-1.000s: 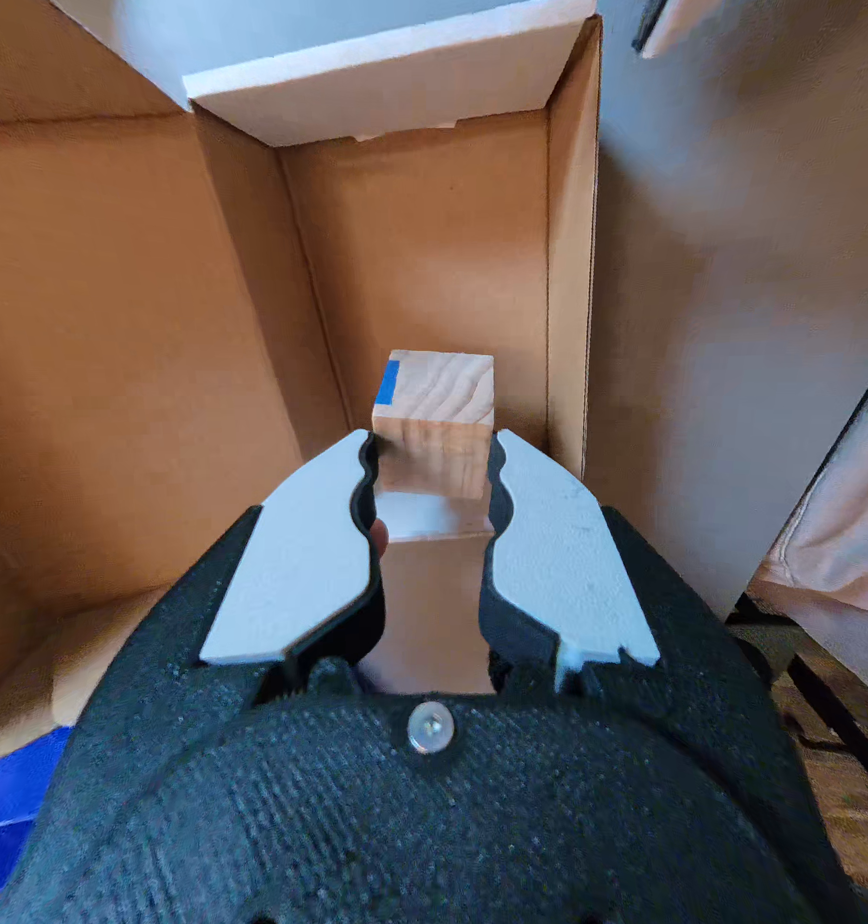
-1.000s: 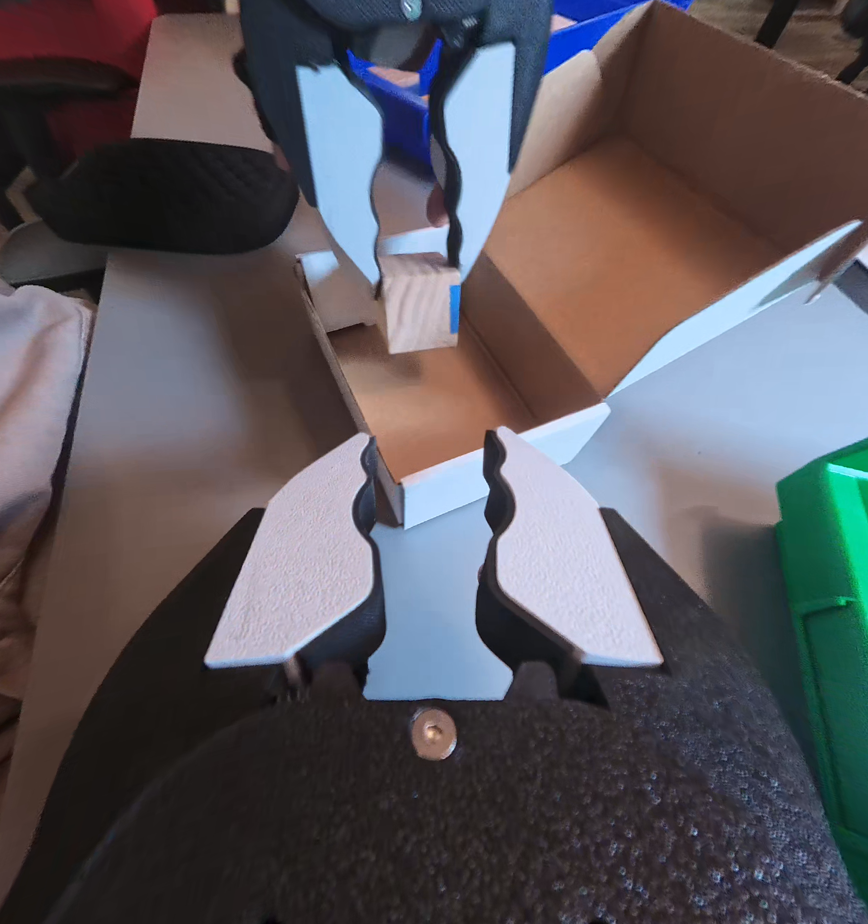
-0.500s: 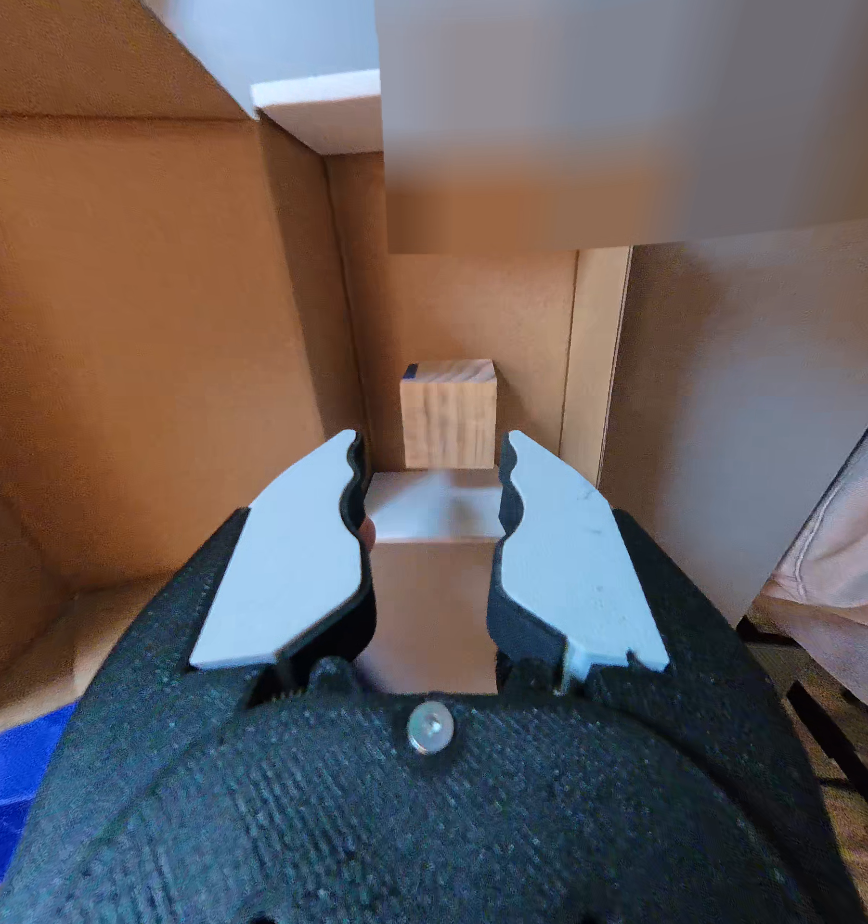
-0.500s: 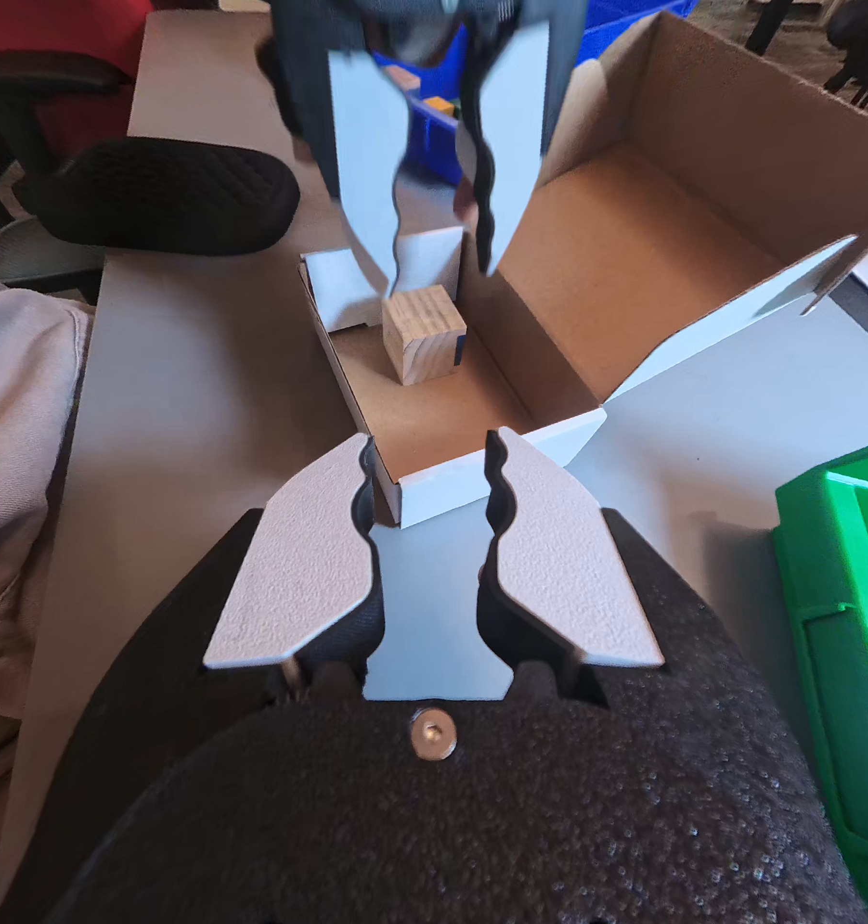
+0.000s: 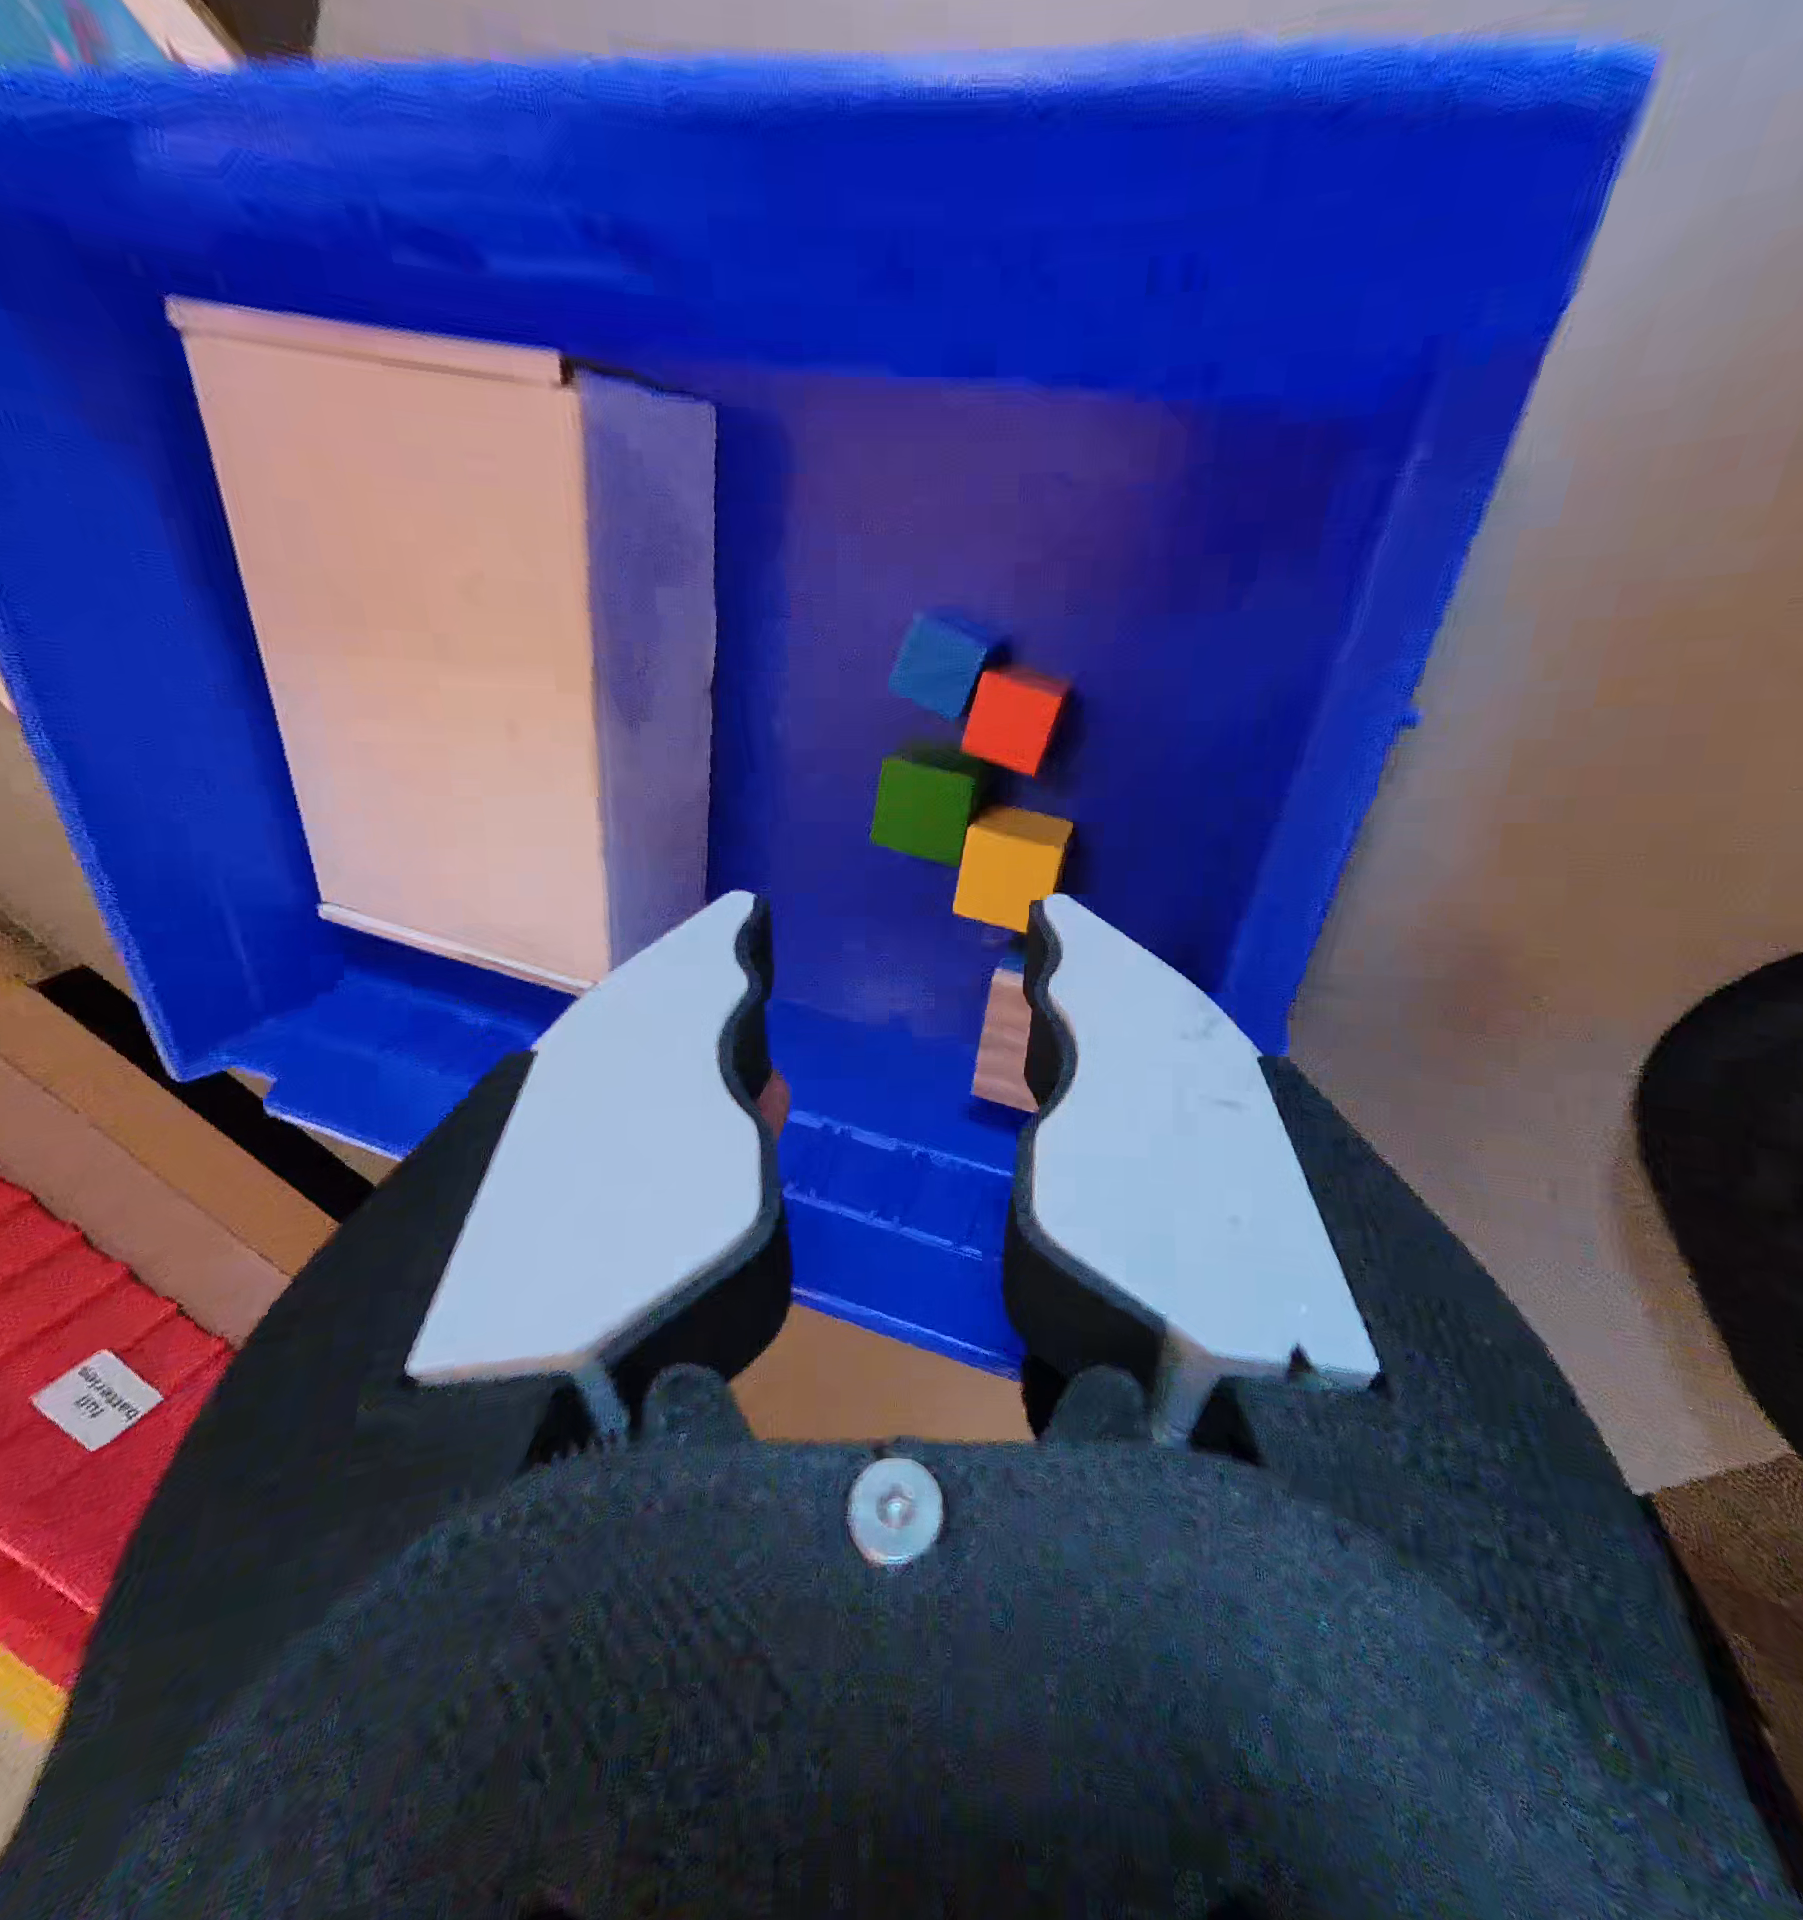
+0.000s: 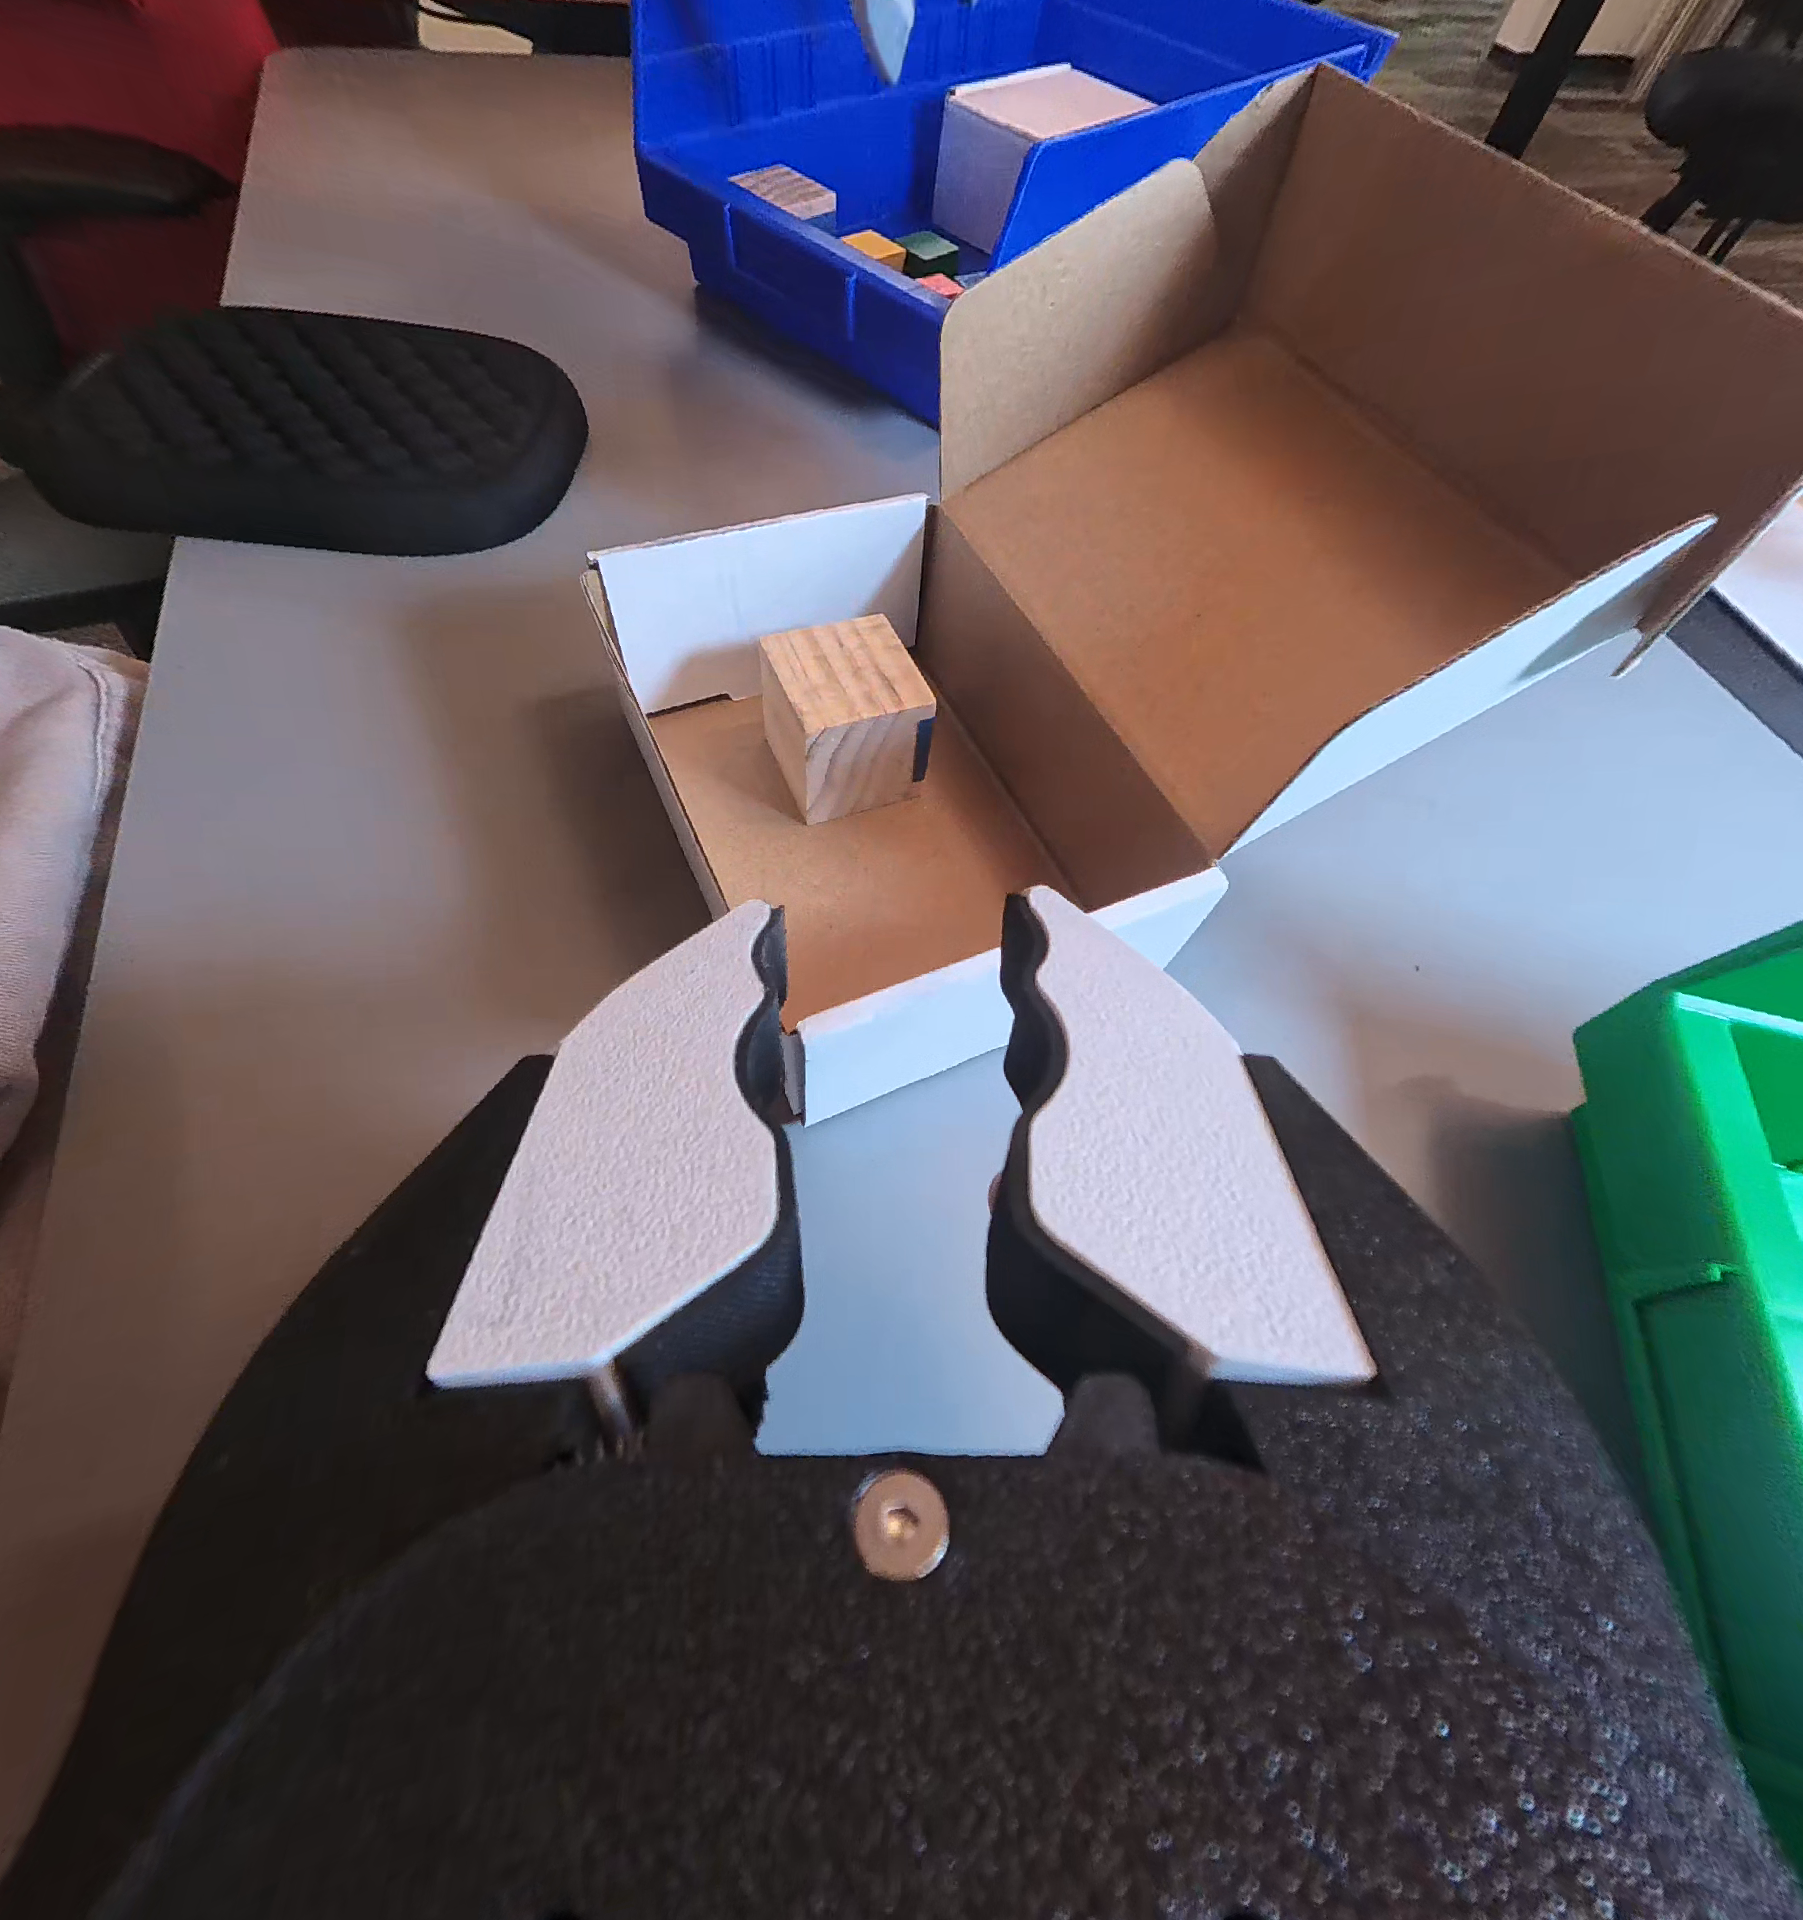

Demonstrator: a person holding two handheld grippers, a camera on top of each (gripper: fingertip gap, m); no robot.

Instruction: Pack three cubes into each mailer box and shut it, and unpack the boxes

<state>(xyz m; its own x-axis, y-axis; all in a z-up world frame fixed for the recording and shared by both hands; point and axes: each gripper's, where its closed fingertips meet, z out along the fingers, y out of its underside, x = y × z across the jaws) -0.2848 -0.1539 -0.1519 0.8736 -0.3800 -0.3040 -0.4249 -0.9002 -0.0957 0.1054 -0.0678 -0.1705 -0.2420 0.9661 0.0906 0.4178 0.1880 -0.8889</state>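
An open cardboard mailer box point(image 6: 980, 1029) lies on the grey table with its lid point(image 6: 1396, 416) folded back to the right. One wooden cube point(image 6: 845, 727) stands inside at its far end. My right gripper point(image 6: 897, 909) is open and empty, its fingers either side of the box's near wall. My left gripper point(image 5: 897, 914) is open and empty above the blue bin point(image 5: 876, 208). The bin holds a closed white mailer box point(image 5: 409, 644), blue point(image 5: 941, 665), red point(image 5: 1013, 720), green point(image 5: 923, 802) and yellow point(image 5: 1009, 868) cubes, and a wooden cube point(image 5: 1001, 1039) half hidden by my right finger.
The blue bin point(image 6: 772, 260) stands behind the open box. A green bin point(image 6: 1759, 1247) sits at the right edge. A black chair armrest point(image 6: 294, 436) overlaps the table's left side. A red case point(image 5: 35, 1403) lies left of the blue bin. The left gripper's tips are roughly 40 centimetres from the right gripper's.
My left gripper let go of the wooden cube inside the open box, lifted out and moved over the blue bin. The right gripper has stayed in place.
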